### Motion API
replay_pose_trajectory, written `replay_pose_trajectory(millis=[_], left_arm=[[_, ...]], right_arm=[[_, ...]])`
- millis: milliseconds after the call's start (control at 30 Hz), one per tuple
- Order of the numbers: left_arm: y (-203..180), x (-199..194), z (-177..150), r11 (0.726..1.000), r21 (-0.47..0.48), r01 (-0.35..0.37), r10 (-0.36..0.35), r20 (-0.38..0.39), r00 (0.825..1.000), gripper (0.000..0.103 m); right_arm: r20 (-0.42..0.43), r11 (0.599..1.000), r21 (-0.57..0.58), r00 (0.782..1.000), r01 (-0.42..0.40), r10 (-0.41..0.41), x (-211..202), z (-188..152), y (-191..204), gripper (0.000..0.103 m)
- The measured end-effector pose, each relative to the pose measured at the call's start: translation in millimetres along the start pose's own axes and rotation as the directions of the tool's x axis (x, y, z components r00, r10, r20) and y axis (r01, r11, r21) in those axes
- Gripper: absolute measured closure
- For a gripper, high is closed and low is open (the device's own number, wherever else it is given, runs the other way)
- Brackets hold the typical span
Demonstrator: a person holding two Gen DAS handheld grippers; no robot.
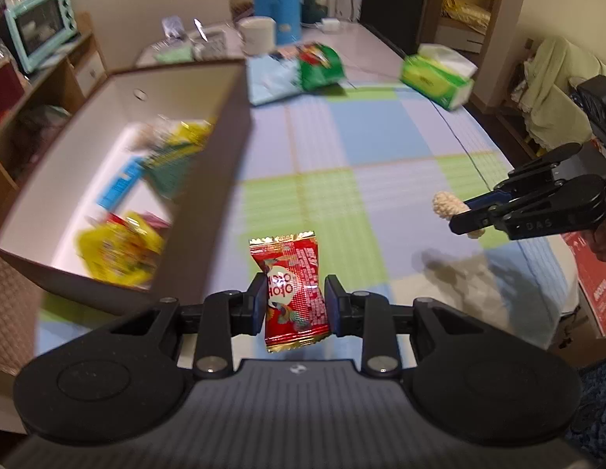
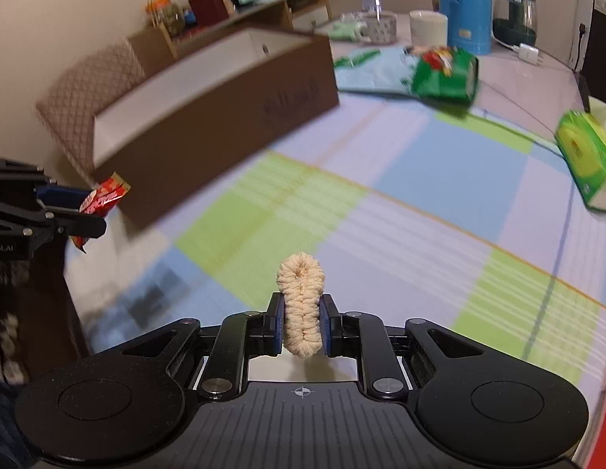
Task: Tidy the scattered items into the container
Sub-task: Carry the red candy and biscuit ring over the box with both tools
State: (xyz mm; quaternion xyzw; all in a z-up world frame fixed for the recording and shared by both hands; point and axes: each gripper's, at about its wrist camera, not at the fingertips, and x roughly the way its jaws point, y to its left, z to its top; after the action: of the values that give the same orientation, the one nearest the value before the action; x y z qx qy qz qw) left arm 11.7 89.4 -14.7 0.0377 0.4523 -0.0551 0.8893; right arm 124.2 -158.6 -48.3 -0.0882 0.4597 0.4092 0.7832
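Observation:
My left gripper (image 1: 294,305) is shut on a red snack packet (image 1: 293,291), held upright above the checked tablecloth just right of the brown cardboard box (image 1: 209,211). The box has a white inside and holds several yellow, green and blue packets (image 1: 119,250). My right gripper (image 2: 301,322) is shut on a cream crocheted scrunchie (image 2: 301,305), lifted over the cloth. In the left wrist view the right gripper (image 1: 465,219) with the scrunchie (image 1: 447,203) hovers at the right. The right wrist view shows the left gripper (image 2: 88,211) with its red packet (image 2: 103,197) beside the box (image 2: 209,133).
A green snack bag (image 1: 318,66) lies on a light blue bag at the far side of the cloth. A green tissue box (image 1: 435,78) sits at the right edge. A blue thermos (image 1: 275,0), white mug (image 1: 258,35) and kettle stand behind. A shelf with a teal oven (image 1: 41,23) is left.

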Motion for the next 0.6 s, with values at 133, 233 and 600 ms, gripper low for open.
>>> replay_pose_trajectory(millis=[133,233,600], left_arm=[[45,-16,9,0.999,0.022,-0.047,0.046,0.035,0.998,0.077],[83,-19,17,0.994,0.066,-0.088,0.085,0.042,0.995,0.077],[201,39,56,0.948,0.292,-0.125,0.145,-0.047,0.988,0.077]], right_arm=[[0.043,0.999,0.028,0.999,-0.022,0.021,6,27,21,0.086],[0.070,0.999,0.042,0.997,-0.031,0.028,13,45,39,0.086],[0.137,0.997,0.076,0.991,-0.004,-0.006,40,99,97,0.086]])
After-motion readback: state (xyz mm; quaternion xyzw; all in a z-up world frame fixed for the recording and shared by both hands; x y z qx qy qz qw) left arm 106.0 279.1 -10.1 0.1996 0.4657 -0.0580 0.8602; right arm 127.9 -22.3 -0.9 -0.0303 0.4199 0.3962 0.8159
